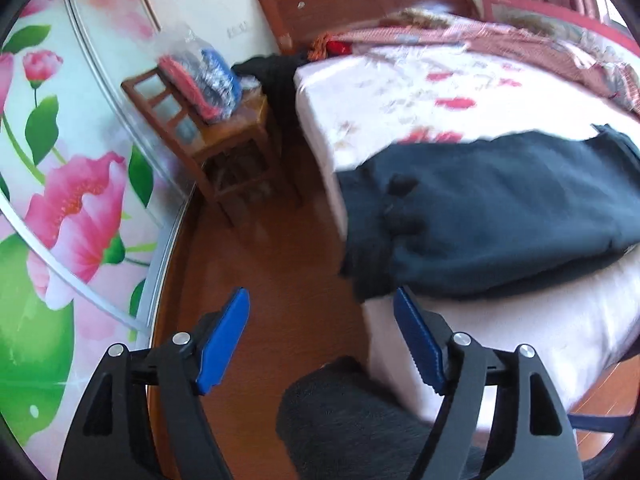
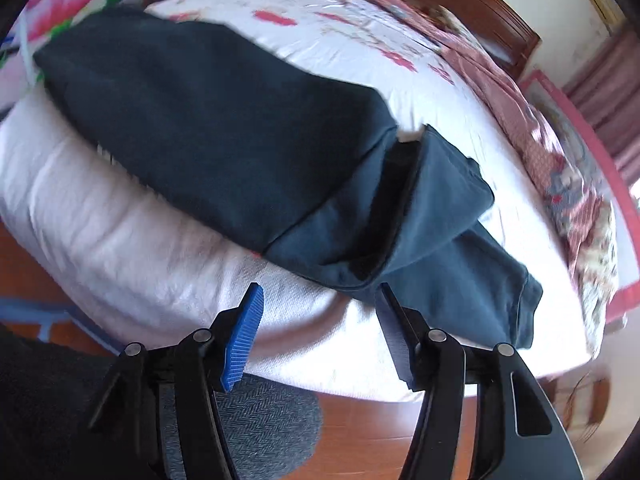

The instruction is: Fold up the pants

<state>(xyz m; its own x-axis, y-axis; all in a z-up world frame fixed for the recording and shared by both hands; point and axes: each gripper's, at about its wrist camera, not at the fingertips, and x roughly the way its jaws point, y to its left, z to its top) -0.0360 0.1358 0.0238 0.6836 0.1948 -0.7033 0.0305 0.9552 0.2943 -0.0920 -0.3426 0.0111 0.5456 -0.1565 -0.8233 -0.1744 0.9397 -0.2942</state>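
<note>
Dark-teal pants lie folded on the bed; I hold both grippers, left gripper and right gripper, spread and empty, judging the next fold needs squared edges.

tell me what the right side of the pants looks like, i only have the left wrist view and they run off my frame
Observer: In the right wrist view the pants are folded over near the waist, and one leg end trails toward the bed's near edge.
Operator: is the right hand-held gripper holding any of it
Observer: No. The right hand-held gripper is open, nothing between its pads, just short of the fabric.
Operator: anything else on the bed over there
Observer: A patterned quilt is bunched along the far side of the bed sheet, apart from the pants.
</note>
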